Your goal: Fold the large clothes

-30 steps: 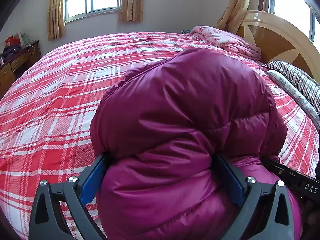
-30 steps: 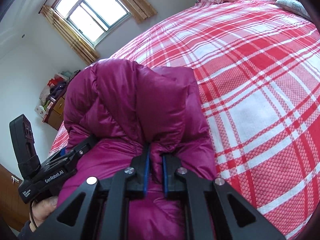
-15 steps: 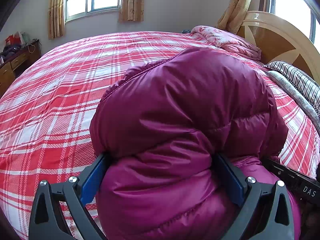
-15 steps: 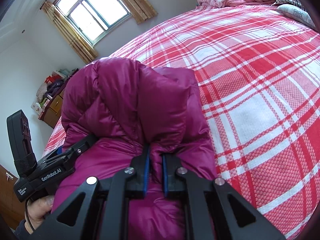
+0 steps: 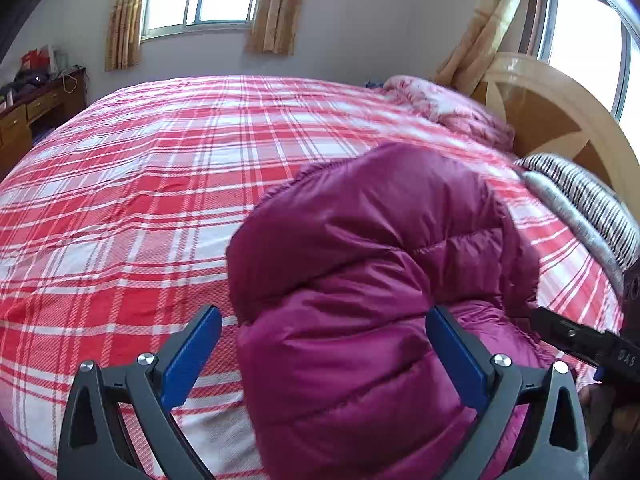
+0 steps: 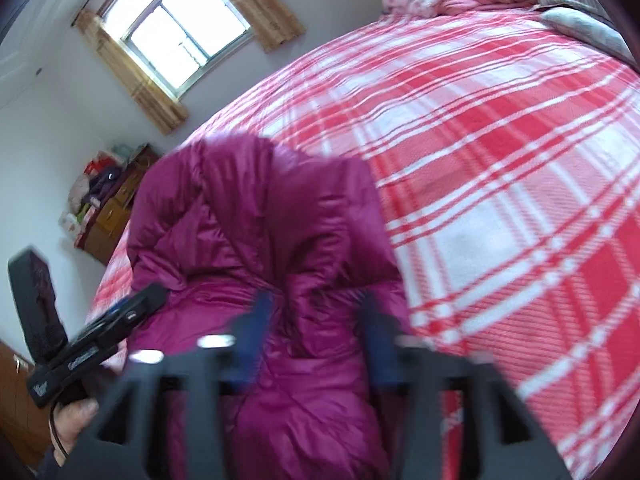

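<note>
A folded magenta puffer jacket [image 5: 380,264] lies in a thick bundle on the red plaid bed [image 5: 140,184]. My left gripper [image 5: 324,340] is open, its blue pads wide apart; the right pad touches the jacket, the left pad stands clear over the bedspread. In the right wrist view the jacket [image 6: 260,232] fills the lower left. My right gripper [image 6: 316,340] is open and blurred, its pads apart on either side of a jacket fold. The left gripper's body [image 6: 92,344] shows at the jacket's left edge.
A pink quilt [image 5: 444,108] is bunched at the bed's head, beside a wooden headboard [image 5: 560,120] and a striped pillow [image 5: 584,204]. A wooden dresser [image 5: 28,112] with clutter stands left of the bed. The plaid bedspread [image 6: 500,160] stretches right of the jacket.
Both grippers let go of the jacket: the right one opened from shut, and the left one shifted left so its left pad left the bundle. The jacket settled lower.
</note>
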`<state>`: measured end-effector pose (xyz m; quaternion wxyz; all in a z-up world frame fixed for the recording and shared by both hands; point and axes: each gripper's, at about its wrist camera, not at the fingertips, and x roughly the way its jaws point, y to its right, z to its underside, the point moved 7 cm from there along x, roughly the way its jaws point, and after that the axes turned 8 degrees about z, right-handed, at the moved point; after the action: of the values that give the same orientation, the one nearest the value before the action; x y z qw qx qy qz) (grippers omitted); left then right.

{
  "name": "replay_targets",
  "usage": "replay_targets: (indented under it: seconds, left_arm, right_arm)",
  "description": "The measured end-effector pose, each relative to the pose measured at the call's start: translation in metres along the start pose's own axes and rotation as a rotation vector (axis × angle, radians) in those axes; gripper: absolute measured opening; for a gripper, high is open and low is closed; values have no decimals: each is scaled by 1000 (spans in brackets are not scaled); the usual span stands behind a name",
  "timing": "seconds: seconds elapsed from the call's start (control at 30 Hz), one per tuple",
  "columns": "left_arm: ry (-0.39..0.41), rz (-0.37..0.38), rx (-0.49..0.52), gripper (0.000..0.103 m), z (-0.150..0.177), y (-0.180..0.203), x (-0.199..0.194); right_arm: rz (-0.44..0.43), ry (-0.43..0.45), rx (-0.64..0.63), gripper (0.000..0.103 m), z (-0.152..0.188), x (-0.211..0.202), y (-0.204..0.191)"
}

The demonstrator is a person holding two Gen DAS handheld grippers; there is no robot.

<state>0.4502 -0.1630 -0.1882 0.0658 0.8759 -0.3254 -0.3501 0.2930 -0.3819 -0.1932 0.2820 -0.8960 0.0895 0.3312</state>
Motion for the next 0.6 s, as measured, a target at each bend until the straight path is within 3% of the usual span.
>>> replay_targets:
  seconds: [0.07,0.2,0.33,0.47,0.6]
  left_arm:
    - [9,30,-39,102,5,-11,-17]
    - [-10,104,-128,102,26,-33,-31]
    - [-49,209,-201,102,44,-34,-21]
    - [-57,277,-207,102,49,-22,-11]
    - [-81,327,-203,102,45,-14,-1]
  right_arm:
    - [33,38,-43,102,-5,-11,2]
    - [11,-42,-82,92,3,0,3]
    - [-24,-112,-31,92,11,18,13]
    - [-61,-123,-51,92,13,22,10]
    - [-118,-153,-69,80,12,30,0]
